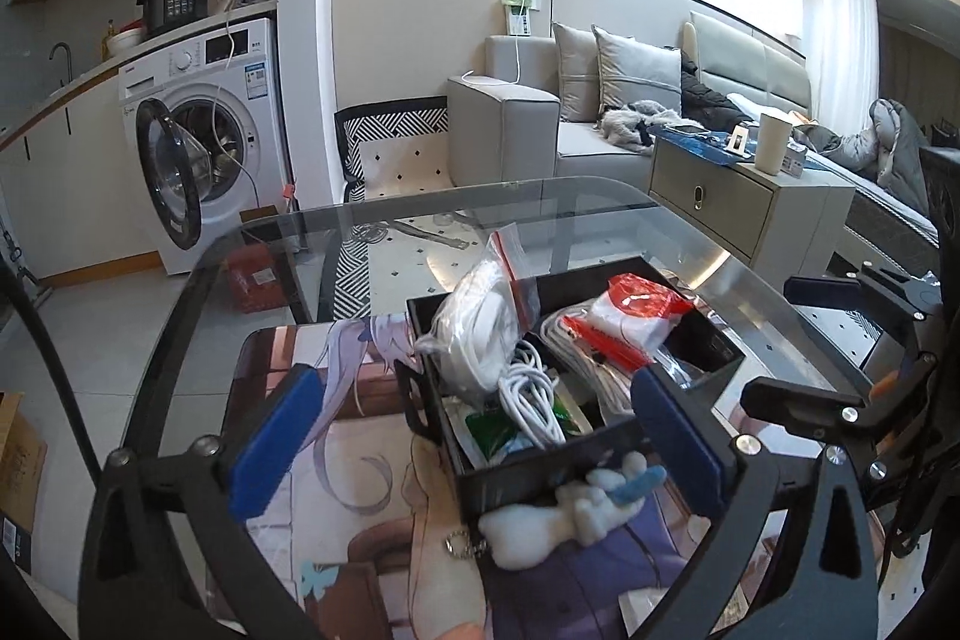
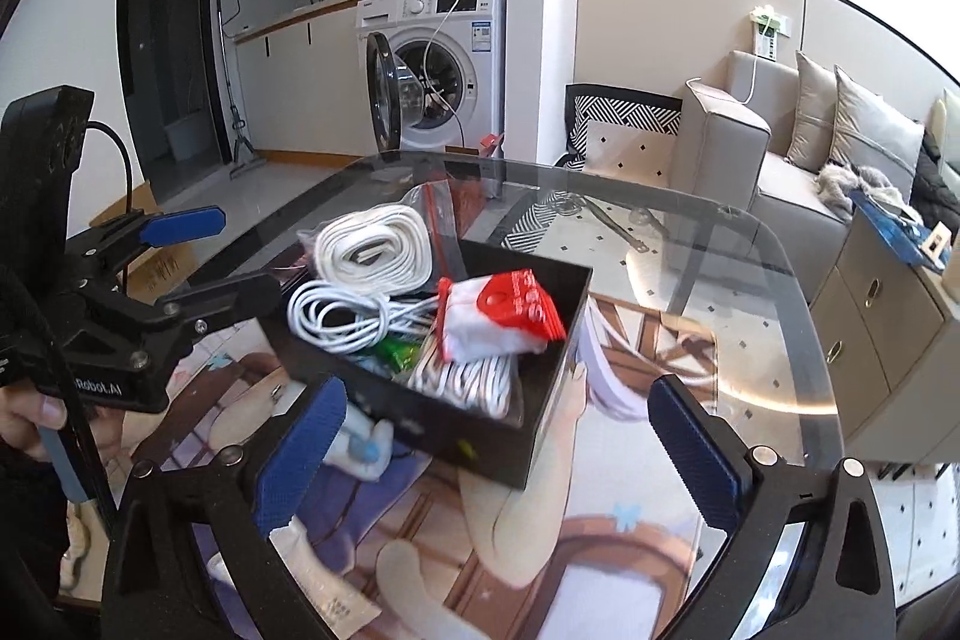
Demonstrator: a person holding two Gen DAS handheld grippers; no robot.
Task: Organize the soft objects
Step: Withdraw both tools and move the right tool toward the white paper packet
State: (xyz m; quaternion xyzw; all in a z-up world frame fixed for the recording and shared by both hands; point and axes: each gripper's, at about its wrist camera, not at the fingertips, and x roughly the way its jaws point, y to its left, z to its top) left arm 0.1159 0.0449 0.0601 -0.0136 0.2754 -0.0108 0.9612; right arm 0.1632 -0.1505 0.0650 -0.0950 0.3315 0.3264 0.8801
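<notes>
A black box [image 1: 540, 478] [image 2: 540, 430] sits on an anime-print mat [image 1: 360, 460] [image 2: 630, 340] on a glass table. It holds white coiled cables [image 1: 531, 394] [image 2: 336, 313], a bagged white cable [image 1: 480, 322] [image 2: 378, 244] and a red-and-white pouch [image 1: 636, 310] [image 2: 504, 316]. A white plush keychain with a blue piece [image 1: 564, 520] [image 2: 363, 445] lies on the mat against the box's near side. My left gripper [image 1: 474, 442] is open, its fingers either side of the box and plush. My right gripper [image 2: 498, 454] is open and empty in front of the box.
The glass table's edge [image 1: 420, 208] [image 2: 798, 280] curves around the mat. A white packet [image 2: 324, 574] lies under my right gripper's left finger. Beyond are a washing machine [image 1: 204, 142], a sofa [image 1: 540, 124] and a side cabinet [image 1: 738, 202].
</notes>
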